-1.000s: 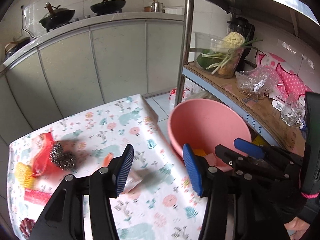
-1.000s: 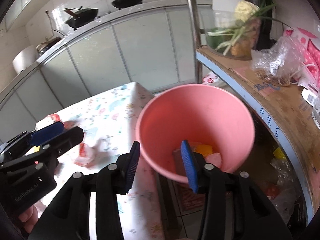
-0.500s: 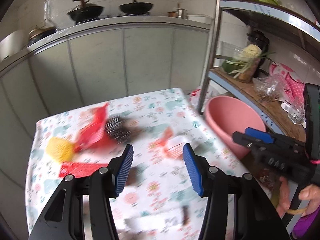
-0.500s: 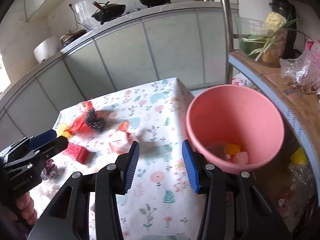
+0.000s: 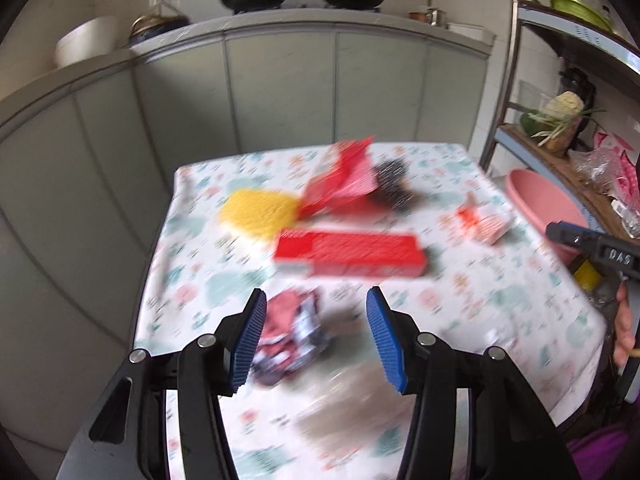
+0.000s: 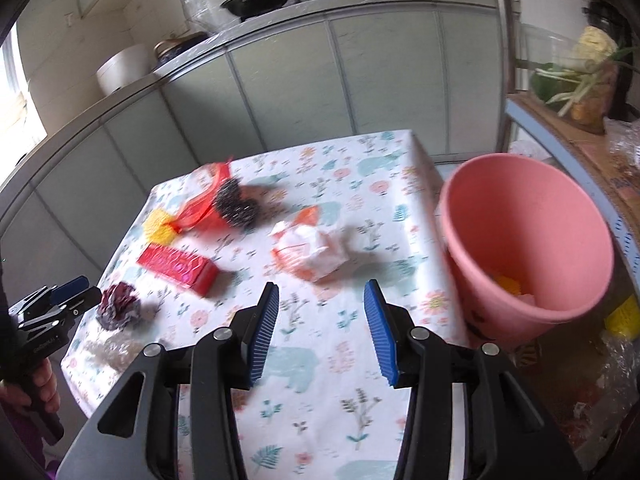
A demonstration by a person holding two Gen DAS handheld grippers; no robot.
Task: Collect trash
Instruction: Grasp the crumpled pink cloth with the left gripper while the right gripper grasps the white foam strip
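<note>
left gripper (image 5: 316,334) swung from bucket (image 6: 524,248) to wrapper (image 5: 290,334); both grippers open

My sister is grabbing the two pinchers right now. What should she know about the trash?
Left gripper: open, empty, low over the crumpled dark red wrapper at the table's near left corner.
Right gripper: open, empty, above the tablecloth, facing the white and orange paper wad.
Pink bin: just off the table's right edge, some yellow and pale bits already inside.
Left on the table: red box, red bag, scrubber, yellow sponge, wrapper, wad.
</note>
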